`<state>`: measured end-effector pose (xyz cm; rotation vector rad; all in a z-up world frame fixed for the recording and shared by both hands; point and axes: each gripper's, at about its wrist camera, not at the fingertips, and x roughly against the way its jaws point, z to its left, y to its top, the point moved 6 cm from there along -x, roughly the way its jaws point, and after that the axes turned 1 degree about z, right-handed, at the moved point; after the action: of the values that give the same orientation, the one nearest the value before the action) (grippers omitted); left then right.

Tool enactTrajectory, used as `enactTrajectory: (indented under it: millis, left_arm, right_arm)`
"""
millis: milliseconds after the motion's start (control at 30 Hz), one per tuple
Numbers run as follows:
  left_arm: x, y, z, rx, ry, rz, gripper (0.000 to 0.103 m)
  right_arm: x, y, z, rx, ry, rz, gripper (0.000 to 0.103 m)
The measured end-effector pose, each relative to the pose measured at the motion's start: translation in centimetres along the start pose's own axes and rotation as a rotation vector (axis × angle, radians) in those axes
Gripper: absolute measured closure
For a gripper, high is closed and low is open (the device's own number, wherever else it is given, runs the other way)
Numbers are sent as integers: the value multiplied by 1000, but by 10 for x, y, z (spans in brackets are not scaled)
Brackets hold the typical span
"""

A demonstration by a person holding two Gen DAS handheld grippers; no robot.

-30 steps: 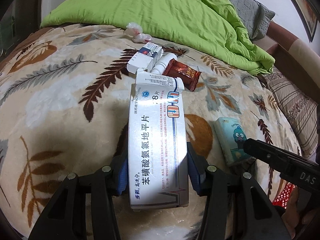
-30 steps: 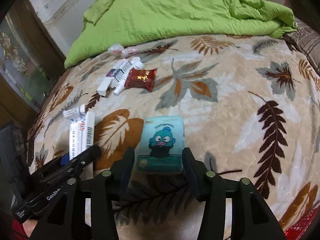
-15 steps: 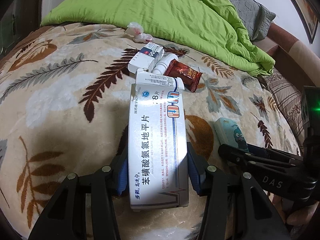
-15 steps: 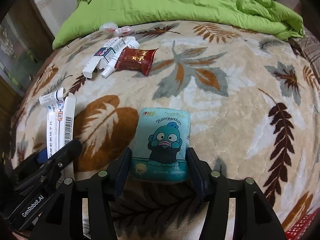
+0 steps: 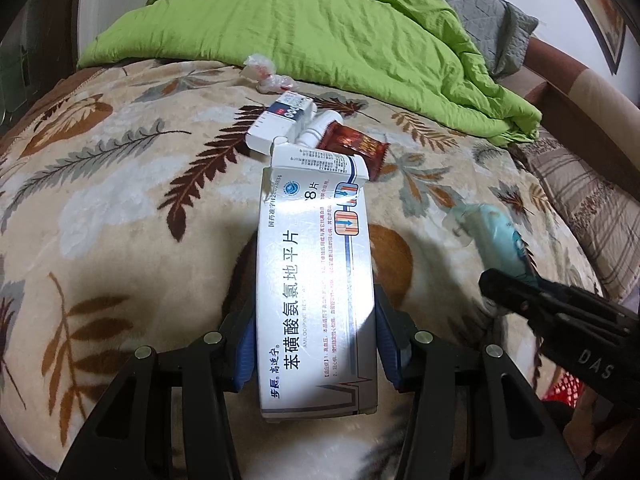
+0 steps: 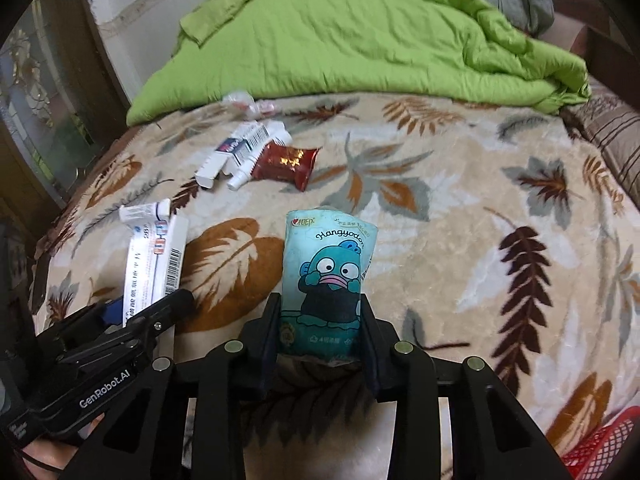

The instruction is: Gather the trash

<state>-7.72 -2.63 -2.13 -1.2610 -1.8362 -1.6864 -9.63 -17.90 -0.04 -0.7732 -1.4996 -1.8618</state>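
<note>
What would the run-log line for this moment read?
left gripper: shut on long white medicine box | right gripper: closing on teal cartoon tissue pack | remaining: dark red snack wrapper

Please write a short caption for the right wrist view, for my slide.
Right gripper closing on a teal tissue pack above a leaf-print blanket, other litter behind.

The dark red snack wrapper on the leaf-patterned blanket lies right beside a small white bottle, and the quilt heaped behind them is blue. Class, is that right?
Not quite. The quilt is green, as the right wrist view shows. The snack wrapper does lie beside the white bottle on the blanket.
</note>
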Motion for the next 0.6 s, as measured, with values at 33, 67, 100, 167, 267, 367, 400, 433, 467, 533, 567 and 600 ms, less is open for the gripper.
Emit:
enactTrajectory:
  millis: [33,67,100,167,267,367,400,433,467,533,567,600]
  left_arm:
    - [3,-3,-1,-6,0,0,54]
    - [6,-5,-3,-14,2,-2,54]
    - [10,-8,-4,-24,-1,-5,54]
    - [15,-11,-6,-43,14,-15,54]
    - [16,-11,-8,-63,45,-30,54]
    - [14,-10,-9,-77,85,-37,54]
    - [14,-9,-9,-82,95,-43,54]
    - [14,-8,-9,-87,104,-50,54]
    - [14,-8,-9,-91,108,-51,54]
    - [13,-8,-10,-100,119,-53,54]
    - [13,-8,-10,-105,121,-55,54]
    - [13,-8,-11,-108,122,-56,54]
  right_arm:
    - [6,-2,-2,7,0,-7,66]
    - [9,-3,-4,10,-1,-13,66]
    - [14,-5,-7,11,1,-20,66]
    - [19,-8,-13,4,4,-22,66]
    - [20,-11,-23,-40,32,-17,66]
    - [19,-12,-25,-59,52,-11,66]
    - [19,-12,-25,-58,55,-15,66]
    - [19,-12,-24,-55,64,-17,66]
    - [19,-12,-23,-54,68,-17,66]
    - [18,-12,-23,-56,67,-13,66]
    - [17,-12,-22,-57,68,-11,66]
    - [17,-12,-23,-58,68,-10,66]
